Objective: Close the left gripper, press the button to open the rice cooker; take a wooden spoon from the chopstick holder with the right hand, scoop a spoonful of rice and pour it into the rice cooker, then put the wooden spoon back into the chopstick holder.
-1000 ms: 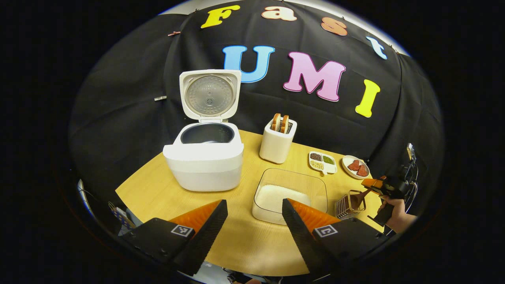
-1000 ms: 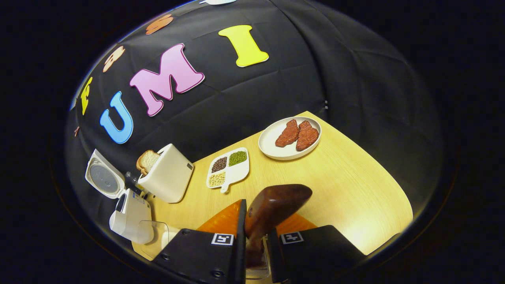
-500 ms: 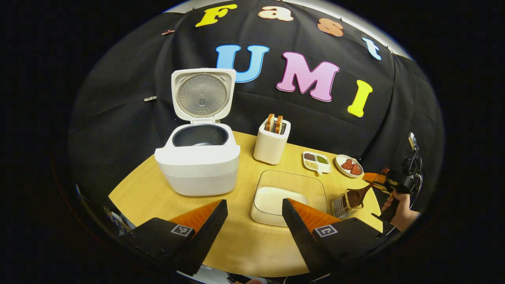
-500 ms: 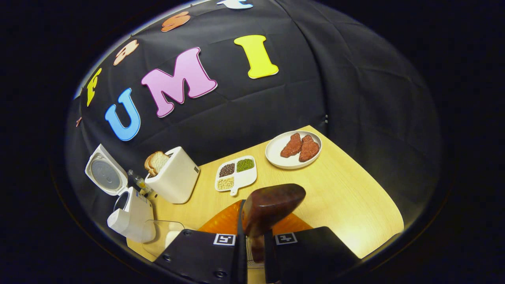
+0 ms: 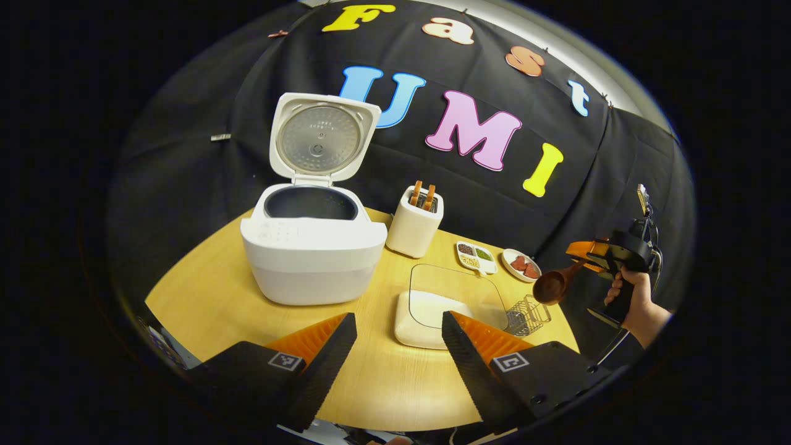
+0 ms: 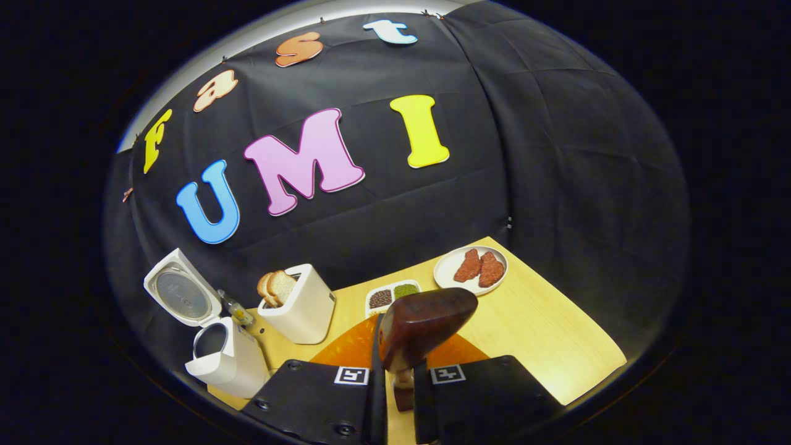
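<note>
Rice, white and heaped in the clear square plastic container [image 5: 454,296] near the table's middle, is being waited on as the target of the scoop. The dark-brown wooden spoon [image 6: 426,321] is being pinched by its handle between the pressed-in fingers of the right gripper [image 6: 398,395], and in the left gripper view it is being held in the air above the wire chopstick holder [image 5: 525,312], bowl pointing toward the container. The left gripper [image 5: 395,352] is being held spread and empty over the pale wooden table [image 5: 210,290]. The white rice cooker [image 5: 312,247] is standing with its lid up and its dark inner pot exposed, so the button step is judged done.

For a good scoop, the spoon should be brought over the container's near wall, tipped bowl-down, and drawn through the rice at a shallow angle. The grip should be kept firm, since the handle could twist between the fingers under load. The loaded bowl should then be levelled before being carried to the cooker.
</note>
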`<state>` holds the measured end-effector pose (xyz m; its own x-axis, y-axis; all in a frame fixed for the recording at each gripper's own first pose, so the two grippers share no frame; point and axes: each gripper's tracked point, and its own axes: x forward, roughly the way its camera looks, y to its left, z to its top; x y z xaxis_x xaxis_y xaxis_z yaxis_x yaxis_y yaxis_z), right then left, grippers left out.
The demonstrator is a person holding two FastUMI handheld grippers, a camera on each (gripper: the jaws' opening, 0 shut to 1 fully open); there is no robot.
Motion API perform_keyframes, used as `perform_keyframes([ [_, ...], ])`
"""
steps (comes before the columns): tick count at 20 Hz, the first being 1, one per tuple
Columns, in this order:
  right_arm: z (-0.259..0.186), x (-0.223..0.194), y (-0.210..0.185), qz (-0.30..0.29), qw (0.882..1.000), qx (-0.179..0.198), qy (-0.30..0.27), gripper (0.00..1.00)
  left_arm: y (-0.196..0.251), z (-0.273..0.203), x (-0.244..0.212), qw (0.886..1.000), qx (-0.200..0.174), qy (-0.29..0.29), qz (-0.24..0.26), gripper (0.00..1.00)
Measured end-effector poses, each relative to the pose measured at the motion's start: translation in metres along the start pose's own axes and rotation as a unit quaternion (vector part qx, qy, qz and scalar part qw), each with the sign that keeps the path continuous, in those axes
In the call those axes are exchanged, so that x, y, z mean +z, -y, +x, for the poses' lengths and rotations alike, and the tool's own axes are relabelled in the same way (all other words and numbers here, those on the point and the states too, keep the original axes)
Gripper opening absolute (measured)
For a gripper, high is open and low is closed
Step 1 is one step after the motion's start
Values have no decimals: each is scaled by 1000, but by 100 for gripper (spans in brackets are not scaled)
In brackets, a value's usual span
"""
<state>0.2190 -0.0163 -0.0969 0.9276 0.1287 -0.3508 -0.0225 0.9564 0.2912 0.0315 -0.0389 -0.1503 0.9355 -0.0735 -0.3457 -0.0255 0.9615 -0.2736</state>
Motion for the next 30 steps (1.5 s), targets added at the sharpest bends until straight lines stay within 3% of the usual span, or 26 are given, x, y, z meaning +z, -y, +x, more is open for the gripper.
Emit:
perform_keyframes([
  [5, -5, -31, -73, -24, 999, 44, -7, 21, -9, -12, 1, 996, -41, -1, 85, 96],
  [8, 0, -61, -99, -37, 997, 57, -20, 21, -25, -11, 4, 993, -44, -2, 109, 96],
  [15, 37, -140, -95, -103, 992, 34, -60, 22, -66, 4, -14, 997, -41, -33, 53, 96],
  [20, 46, -168, -88, -153, 987, 17, -55, 21, -97, 12, -20, 998, -1, -40, 58, 96],
  [27, 39, -194, -104, -171, 984, 19, -54, 22, -102, 5, -26, 999, 3, -39, 28, 96],
  [30, 34, -203, -110, -129, 988, 20, -78, 22, -104, 1, -26, 999, 6, -37, 25, 96],
])
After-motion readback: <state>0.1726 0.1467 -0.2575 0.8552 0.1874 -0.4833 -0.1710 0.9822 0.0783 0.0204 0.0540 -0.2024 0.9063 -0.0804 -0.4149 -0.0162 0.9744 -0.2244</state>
